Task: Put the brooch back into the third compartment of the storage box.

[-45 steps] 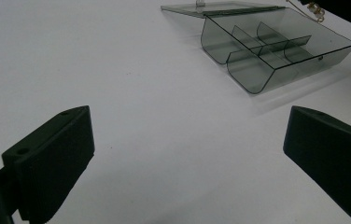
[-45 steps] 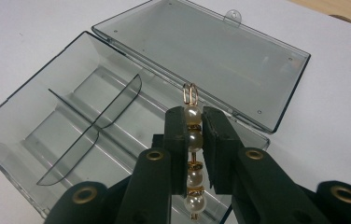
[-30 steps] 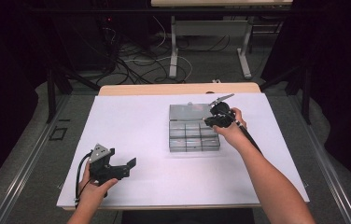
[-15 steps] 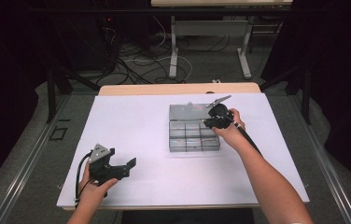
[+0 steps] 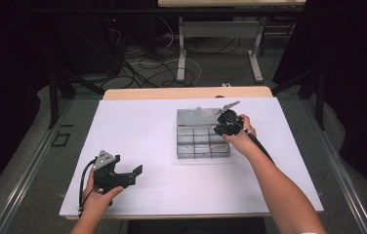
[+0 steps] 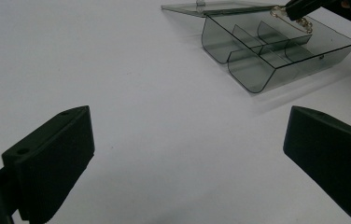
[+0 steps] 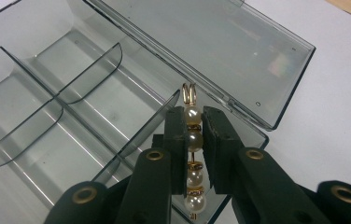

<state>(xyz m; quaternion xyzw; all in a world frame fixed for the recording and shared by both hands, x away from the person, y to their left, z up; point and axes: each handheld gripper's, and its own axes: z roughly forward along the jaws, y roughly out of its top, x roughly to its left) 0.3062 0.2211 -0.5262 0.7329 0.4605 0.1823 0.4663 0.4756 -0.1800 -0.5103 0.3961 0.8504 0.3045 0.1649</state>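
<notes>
**Pearl strand pinched over the open organizer box**

The right gripper (image 7: 194, 140) is clamped on a short strand of white pearl beads with gold spacers and a gold loop (image 7: 192, 135), low centre of its own view. It hangs right above the smoky clear plastic divided box (image 7: 66, 116), probably to drop it in a compartment. The compartments I can see look empty; the hinged lid (image 7: 211, 51) lies flat, upper right. The left gripper (image 5: 123, 176), lower left of the high view, idles wide apart on the white table (image 5: 142, 136).
</notes>
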